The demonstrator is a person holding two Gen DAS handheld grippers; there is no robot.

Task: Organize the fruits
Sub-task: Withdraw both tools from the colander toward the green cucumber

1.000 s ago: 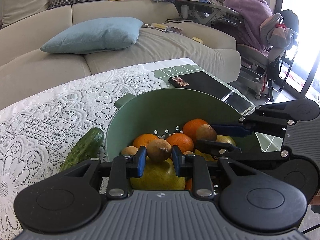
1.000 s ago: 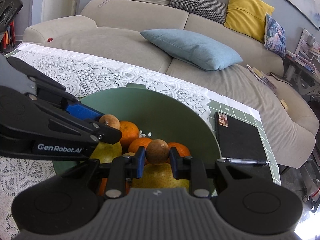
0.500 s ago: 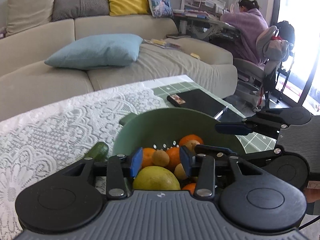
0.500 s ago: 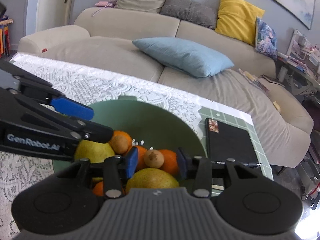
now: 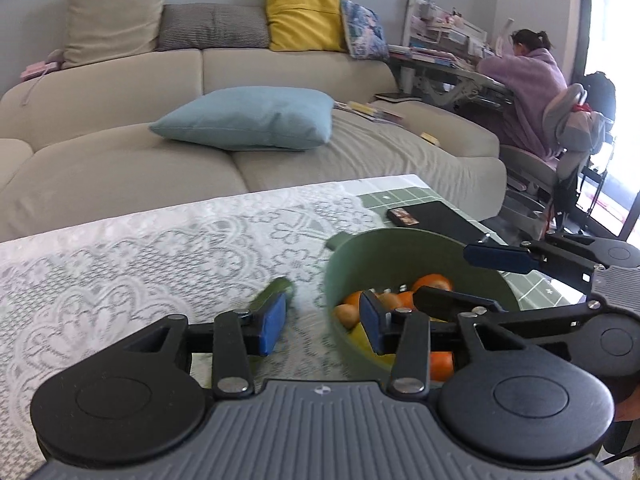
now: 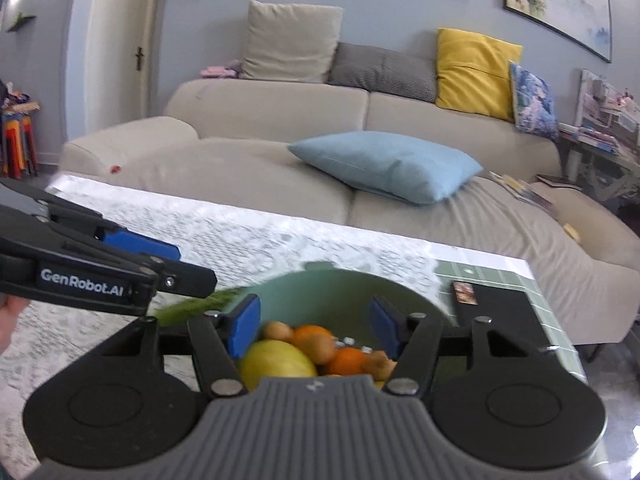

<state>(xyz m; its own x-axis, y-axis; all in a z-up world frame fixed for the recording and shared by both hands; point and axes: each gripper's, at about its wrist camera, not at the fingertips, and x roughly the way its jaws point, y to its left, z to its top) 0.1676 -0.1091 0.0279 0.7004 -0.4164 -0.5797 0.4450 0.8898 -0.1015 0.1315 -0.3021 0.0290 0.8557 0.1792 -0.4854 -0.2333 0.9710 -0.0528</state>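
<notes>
A green bowl (image 5: 404, 240) on the lace-covered table holds oranges (image 6: 313, 332), a yellow fruit (image 6: 276, 360) and brown kiwis (image 6: 277, 330). A green cucumber (image 5: 276, 290) lies on the cloth just left of the bowl. My left gripper (image 5: 322, 324) hovers open and empty over the bowl's left rim, one pad in front of the cucumber. My right gripper (image 6: 314, 326) hangs above the fruit with its jaws opening and nothing between them. Each gripper shows in the other's view: the right gripper (image 5: 472, 280) over the bowl's right side, the left gripper (image 6: 176, 264) at the left.
A black tablet (image 5: 436, 216) with a pen lies on the green tiled tabletop right of the bowl, near the table's edge. Behind the table stands a beige sofa with a blue cushion (image 6: 388, 164). A person (image 5: 528, 84) sits at a desk far right.
Both grippers were shut on brown kiwis over the bowl; both opened, the kiwis dropped among the fruit, and both grippers rose and drew back, the left swinging toward the cucumber.
</notes>
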